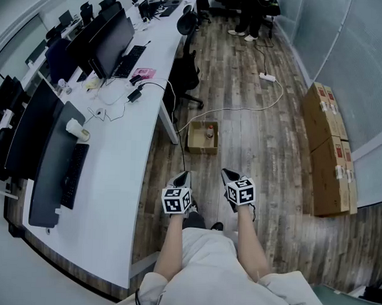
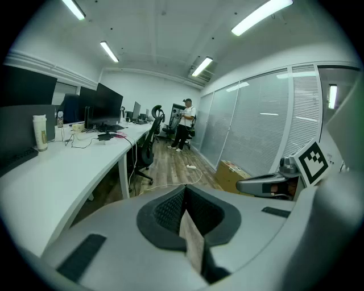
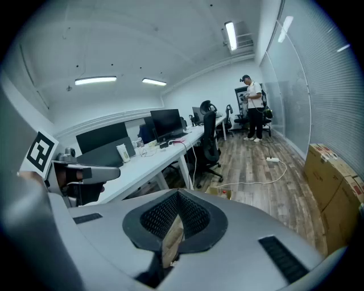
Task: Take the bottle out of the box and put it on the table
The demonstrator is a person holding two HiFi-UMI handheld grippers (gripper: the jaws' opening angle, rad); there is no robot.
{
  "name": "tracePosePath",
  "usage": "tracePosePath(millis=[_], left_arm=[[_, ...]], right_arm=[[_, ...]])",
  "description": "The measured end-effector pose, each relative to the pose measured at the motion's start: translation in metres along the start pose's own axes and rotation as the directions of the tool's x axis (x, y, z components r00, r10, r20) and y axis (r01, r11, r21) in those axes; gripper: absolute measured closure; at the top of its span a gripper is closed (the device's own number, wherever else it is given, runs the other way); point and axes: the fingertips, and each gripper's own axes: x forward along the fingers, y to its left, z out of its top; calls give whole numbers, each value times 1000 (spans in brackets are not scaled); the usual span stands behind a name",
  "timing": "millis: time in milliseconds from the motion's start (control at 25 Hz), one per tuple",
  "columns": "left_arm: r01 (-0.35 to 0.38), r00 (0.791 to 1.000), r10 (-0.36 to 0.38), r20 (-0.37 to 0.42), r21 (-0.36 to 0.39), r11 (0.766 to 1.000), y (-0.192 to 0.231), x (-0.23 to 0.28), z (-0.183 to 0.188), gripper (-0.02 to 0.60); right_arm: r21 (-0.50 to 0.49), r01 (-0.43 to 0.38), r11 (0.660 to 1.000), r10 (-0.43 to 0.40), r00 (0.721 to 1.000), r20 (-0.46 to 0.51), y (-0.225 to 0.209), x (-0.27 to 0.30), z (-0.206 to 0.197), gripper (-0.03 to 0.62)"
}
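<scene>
Brown cardboard box (image 1: 200, 149) sits open on the wooden floor (image 1: 255, 120) ahead of both grippers and well apart from them. The bottle (image 1: 210, 131) stands upright inside it, towards the far right corner. The left gripper (image 1: 184, 175) and the right gripper (image 1: 226, 174) are held side by side and tilted downward, each with its jaws pressed together and nothing between them. The white table (image 1: 124, 178) runs along to the left of the left gripper, and larger cartons (image 1: 329, 147) stand far off to the right of the right gripper
</scene>
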Motion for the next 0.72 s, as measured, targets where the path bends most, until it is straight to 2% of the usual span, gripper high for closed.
tracePosePath(millis=[320,720], left_arm=[[-7,1000,7,6,-3,1000,-2,3,7,567],[9,1000,-9,-6,-3,1000,-4,14,4,567]], right_arm=[[-10,-5,1000,5,1000,-2,-4,-1,5,556],[29,23,999,-24,999,32,-21,-3,8,556]])
